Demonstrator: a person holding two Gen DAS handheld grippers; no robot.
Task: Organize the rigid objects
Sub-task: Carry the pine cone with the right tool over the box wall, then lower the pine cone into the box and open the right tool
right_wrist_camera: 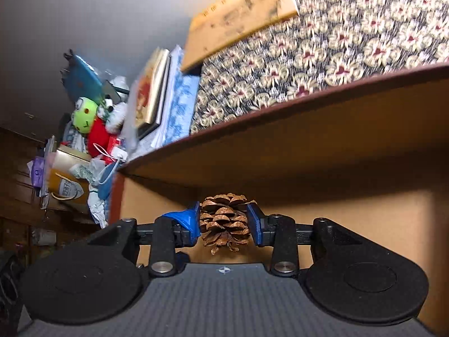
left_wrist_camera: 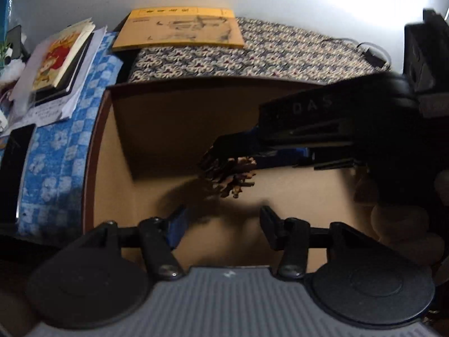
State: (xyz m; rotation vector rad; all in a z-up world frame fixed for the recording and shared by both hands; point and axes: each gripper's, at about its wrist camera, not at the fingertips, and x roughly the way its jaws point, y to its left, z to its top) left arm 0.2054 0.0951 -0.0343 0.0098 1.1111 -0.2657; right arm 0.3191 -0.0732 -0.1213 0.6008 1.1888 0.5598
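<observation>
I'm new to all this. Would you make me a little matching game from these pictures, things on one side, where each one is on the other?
Things:
1. pine cone
2. yellow booklet
3. cardboard box
4. left tool

Places:
A. on the flowered cloth
B. open and holding nothing, over the box
C. pinched in the right tool
D. beside the blue checked cloth

Pairs: 1-C, 2-A, 3-D, 4-B

The right gripper (right_wrist_camera: 224, 221) has its fingers (right_wrist_camera: 190, 221) clamped together, while the left gripper (left_wrist_camera: 221, 221) is spread wide.

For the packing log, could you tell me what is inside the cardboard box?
Inside the cardboard box only a pine cone, held by the right claw, shows; claws hide its near floor.
</observation>
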